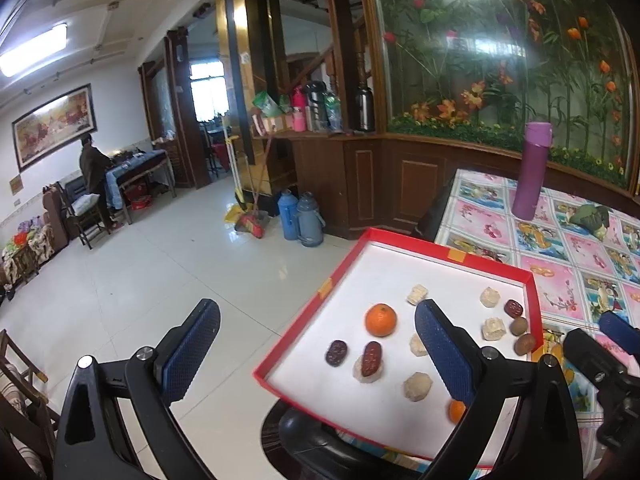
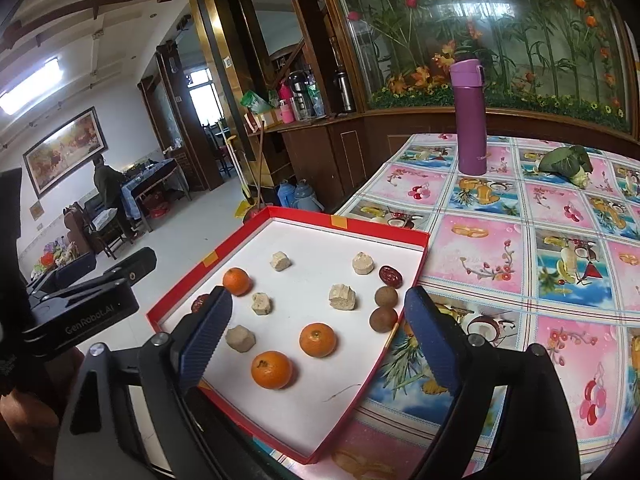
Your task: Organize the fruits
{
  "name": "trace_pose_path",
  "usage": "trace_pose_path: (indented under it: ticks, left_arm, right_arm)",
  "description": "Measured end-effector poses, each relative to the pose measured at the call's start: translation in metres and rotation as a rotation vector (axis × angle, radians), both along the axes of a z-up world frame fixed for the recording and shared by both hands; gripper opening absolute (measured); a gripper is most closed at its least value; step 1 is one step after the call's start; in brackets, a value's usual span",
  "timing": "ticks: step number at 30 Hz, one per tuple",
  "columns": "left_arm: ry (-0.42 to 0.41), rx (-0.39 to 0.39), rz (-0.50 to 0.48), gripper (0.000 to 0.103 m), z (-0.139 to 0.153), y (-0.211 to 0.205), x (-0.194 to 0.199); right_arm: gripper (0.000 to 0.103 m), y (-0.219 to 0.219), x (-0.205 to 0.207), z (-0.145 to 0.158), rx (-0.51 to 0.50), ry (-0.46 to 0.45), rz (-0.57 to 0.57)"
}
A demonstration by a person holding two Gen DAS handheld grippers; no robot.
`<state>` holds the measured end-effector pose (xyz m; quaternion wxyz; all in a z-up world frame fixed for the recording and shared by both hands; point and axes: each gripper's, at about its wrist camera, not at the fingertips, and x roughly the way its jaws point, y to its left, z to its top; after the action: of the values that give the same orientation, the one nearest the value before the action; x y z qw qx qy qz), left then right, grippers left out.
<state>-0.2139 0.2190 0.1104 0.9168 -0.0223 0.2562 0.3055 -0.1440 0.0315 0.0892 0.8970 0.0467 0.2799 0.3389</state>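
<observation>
A: Listing contents: shallow red-rimmed cardboard tray with white floor, set at the corner of the surface under a fruit-print oilcloth. Inside: three round orange tangerines, two near the front, one at the far left; five pale beige lumpy pieces scattered through the middle; two brown round longans touching each other by the right wall; dark red wrinkled dates, one just beyond the longans, others at the left side.

B: Grippers?

A: Left gripper: fingers apart, nothing between them, one finger over the tray, the other out over the floor. Right gripper: fingers apart, empty, framing the front tangerines.

B: Sorted or not?

A: Mixed, in my judgement: kinds lie interleaved, only the longans paired. Whether grouping is partway along, I cannot tell.

B: Handling note?

A: Tangerines roll, so I would close across the widest part, level, and gently. Dates are small and low; the fingers should come almost down to the tray floor. One date rests on a beige piece, so lift it straight up.

B: Other items?

A: Tall purple flask, green leafy vegetable, both well apart from the tray.
</observation>
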Motion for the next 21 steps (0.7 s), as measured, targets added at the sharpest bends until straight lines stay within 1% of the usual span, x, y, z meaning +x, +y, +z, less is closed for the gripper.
trace_pose_path:
  ticks: [2,5,9,14,21]
  left_arm:
    - [-0.027,0.015,-0.007,0.103,0.003,-0.001,-0.008]
    - [-0.044,0.016,-0.035,0.103,0.006,-0.001,-0.016]
    - [-0.029,-0.023,-0.072,0.103,0.008,0.001,-0.022]
    - [-0.085,-0.003,-0.066,0.103,0.014,0.001,-0.038]
    - [-0.097,0.027,-0.012,0.103,0.015,0.007,-0.046]
  right_arm:
    - [0.089,-0.002,-0.004,0.004,0.006,-0.014,-0.007]
    - [0.089,-0.004,-0.011,0.008,0.007,-0.036,-0.012]
    - [0.089,-0.006,-0.018,0.012,0.015,-0.055,-0.014]
    - [0.089,-0.005,-0.025,0.014,0.01,-0.081,-0.016]
    - [0.089,-0.003,-0.029,0.012,0.003,-0.084,-0.009]
